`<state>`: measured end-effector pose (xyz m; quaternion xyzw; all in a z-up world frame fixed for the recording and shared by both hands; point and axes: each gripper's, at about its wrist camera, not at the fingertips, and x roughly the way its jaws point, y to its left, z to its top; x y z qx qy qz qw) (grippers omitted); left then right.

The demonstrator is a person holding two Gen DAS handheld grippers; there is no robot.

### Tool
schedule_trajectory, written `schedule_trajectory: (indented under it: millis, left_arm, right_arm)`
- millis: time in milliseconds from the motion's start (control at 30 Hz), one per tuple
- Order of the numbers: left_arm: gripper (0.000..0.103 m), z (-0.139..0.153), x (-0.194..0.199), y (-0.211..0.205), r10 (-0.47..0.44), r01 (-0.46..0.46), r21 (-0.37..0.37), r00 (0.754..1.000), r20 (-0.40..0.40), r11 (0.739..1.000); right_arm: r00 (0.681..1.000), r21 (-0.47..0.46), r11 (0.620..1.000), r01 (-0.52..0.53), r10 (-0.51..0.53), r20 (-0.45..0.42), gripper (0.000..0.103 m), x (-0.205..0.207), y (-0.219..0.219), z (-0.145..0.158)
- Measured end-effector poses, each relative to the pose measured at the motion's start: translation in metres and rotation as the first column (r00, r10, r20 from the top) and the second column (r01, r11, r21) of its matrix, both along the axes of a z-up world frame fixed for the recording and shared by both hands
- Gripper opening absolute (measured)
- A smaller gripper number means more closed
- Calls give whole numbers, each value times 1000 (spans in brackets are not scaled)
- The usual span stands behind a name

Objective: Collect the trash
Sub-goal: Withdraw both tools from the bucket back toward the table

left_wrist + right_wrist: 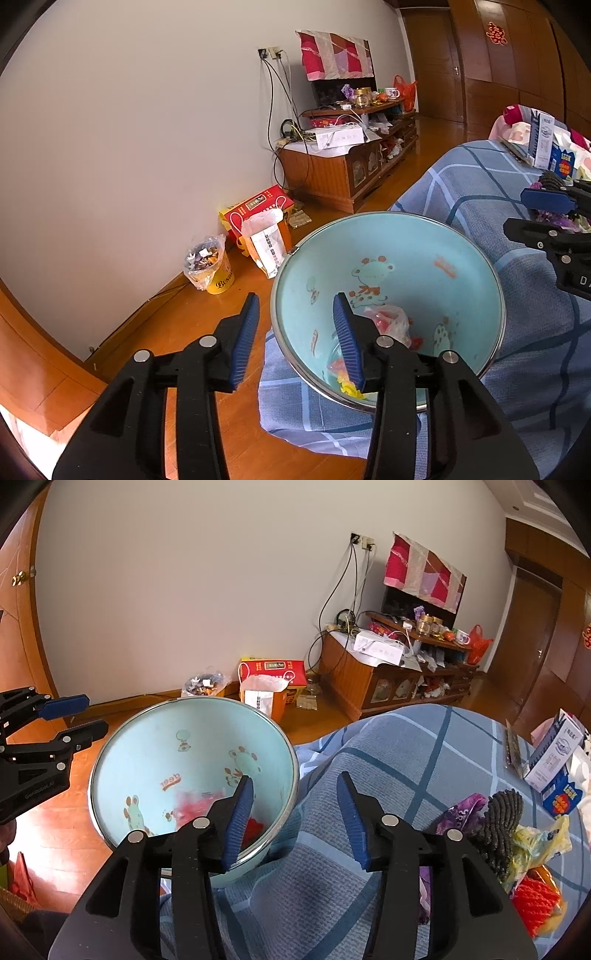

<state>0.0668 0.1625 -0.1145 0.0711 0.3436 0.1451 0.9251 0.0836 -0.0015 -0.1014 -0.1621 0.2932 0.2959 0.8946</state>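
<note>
Bedroom with a wood floor point(207, 325) and a bed point(406, 782) under a blue checked cover: a pale blue basin point(399, 251) with cartoon animals printed inside sits tilted at the bed's edge, holding crumpled wrappers point(388, 321) in clear, red and yellow near its bottom. More trash point(532, 849) lies loose on the cover to the right of the basin: a purple wrapper, a yellow bag, something orange-red and a dark ribbed piece. Left hand-held gripper point(295, 336) hangs over the basin's near left rim with its blue pads apart and nothing between them, one pad outside the rim, the other over the bowl. Right hand-held gripper point(295, 816) hovers at the basin's right rim, pads likewise apart and empty. Against the far wall stand a full yellow bin point(212, 267), a red box point(258, 210) and a cluttered cabinet point(347, 166)
</note>
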Motion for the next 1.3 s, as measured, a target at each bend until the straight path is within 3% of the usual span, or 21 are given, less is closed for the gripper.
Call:
schedule_trajectory:
  millis: [467,833,967,1167,1300]
  left_arm:
    - [56,-7,1,-8,-12,12,-16,1000,-21,1000]
    - [57,-18,0,-62,-140,140,-5,988,-61,990]
    - [58,-21,-1,-82,-185,185,-3,980,-72,983]
    - [58,-27,0,-114,-257,258,-5,962,-92,966]
    - [59,-29,1,-138,-295,295,-8,951,-92,955]
  right_arm:
    - [999,19,999,44,-44,16,55,-10,-19,8]
    - [985,58,985,165,-167,36,56,-35,-92,23]
    - [965,80,963,256,-260,44,58,-51,-142,27]
    - [902,77,901,427,-430,31,58,-74,-226,15]
    - [883,62,882,467,-468,6,58,-82,-251,3]
